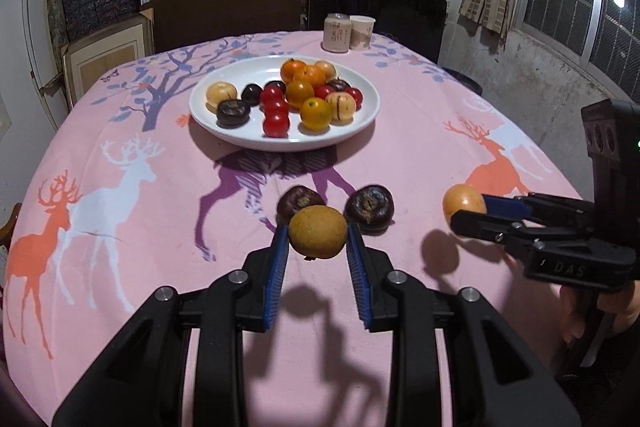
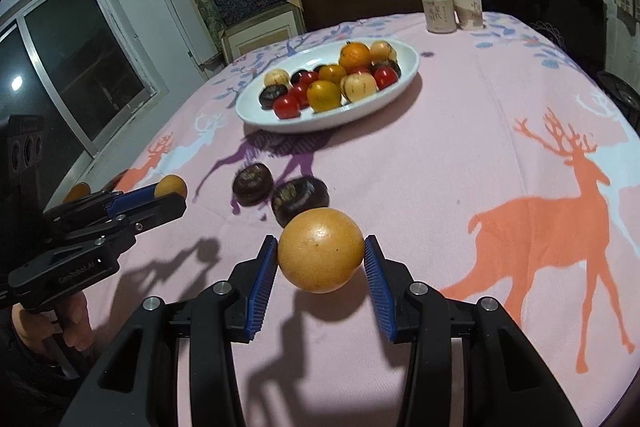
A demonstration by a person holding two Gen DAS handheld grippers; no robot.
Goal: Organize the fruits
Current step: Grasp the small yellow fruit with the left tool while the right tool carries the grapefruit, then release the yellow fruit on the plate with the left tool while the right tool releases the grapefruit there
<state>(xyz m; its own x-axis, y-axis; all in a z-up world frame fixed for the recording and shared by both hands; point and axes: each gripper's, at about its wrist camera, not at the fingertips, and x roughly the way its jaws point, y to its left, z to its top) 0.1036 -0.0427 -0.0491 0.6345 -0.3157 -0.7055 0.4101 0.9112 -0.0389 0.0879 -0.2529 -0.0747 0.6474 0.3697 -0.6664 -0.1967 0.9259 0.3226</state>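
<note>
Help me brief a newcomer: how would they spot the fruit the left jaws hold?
Start at the white plate of fruit mid-table on the pink deer cloth, then come toward the near edge to two dark fruits lying on the cloth. Just in front of them the left gripper holds a fruit off the cloth: dull brownish-yellow and rough, unlike the smooth orange one in the right gripper.

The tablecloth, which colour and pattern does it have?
The tablecloth is pink with orange, white and purple deer and bluish trees; the right wrist view shows it best.
</note>
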